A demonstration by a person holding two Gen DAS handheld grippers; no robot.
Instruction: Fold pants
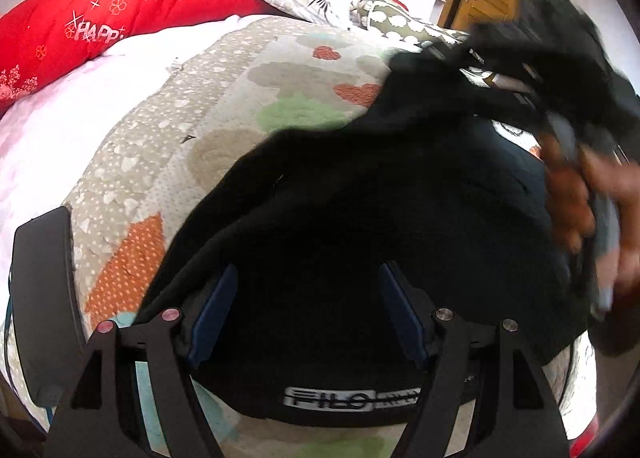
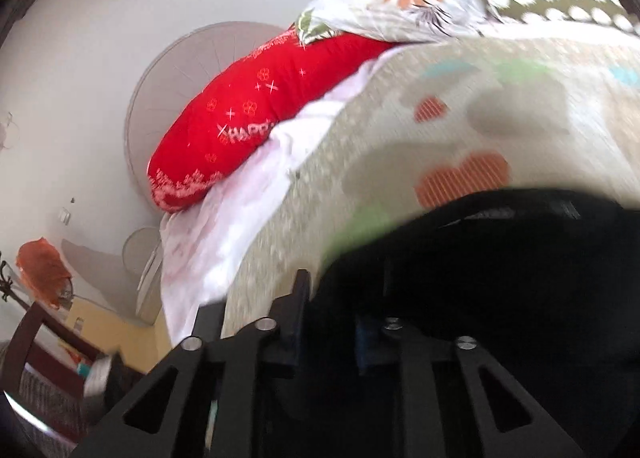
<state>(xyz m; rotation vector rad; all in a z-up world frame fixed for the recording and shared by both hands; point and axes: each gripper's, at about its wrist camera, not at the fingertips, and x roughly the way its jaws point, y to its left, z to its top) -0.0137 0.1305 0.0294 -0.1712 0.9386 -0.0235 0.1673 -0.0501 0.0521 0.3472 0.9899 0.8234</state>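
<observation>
Bedroom setting: heart-print bedspread (image 1: 168, 161) carrying black pants (image 1: 360, 197) near its front edge, waistband label nearest. Left gripper (image 1: 304, 318) hovering with jaws wide apart, gripping nothing, fabric spread between and beneath the pads, probably ready to pin it. Right gripper (image 2: 336, 322) apparently lifting a pants edge for folding; grip unclear through blur.

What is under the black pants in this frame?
The black pants lie on the heart-patterned quilt, which shows around the pants. A label reading FILO sits at their near edge. Whatever lies directly beneath the fabric is covered.
</observation>
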